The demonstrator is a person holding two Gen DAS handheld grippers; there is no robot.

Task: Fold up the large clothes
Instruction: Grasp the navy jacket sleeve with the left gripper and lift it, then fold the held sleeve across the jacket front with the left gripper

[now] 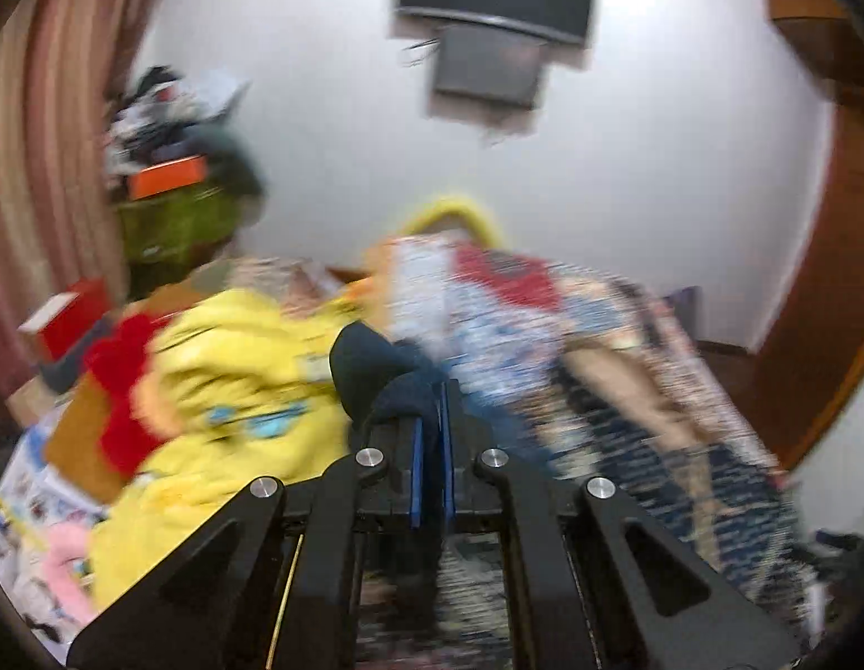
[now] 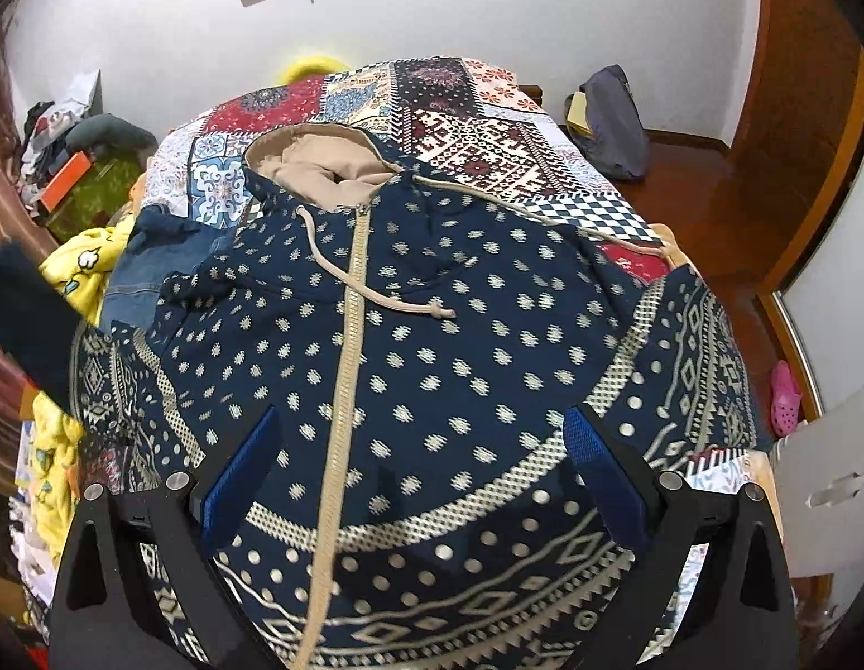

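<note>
- Navy patterned zip hoodie [image 2: 432, 346] spread flat on the bed [image 2: 488, 128], filling the centre of the right wrist view; beige hood [image 2: 320, 164] toward the upper centre, hem at the lower edge.
- Patchwork bedspread bare beyond the hood; wooden floor [image 2: 705, 190] open at the upper right.
- Yellow garment [image 1: 236, 391] heaped at the left of the left wrist view.
- No legible writing.
- Left gripper [image 1: 431, 424]: jaws closed on a dark navy fold of cloth [image 1: 376, 368]; the view is blurred.
- Right gripper [image 2: 421, 463]: jaws wide apart above the hoodie's lower front, holding nothing.
</note>
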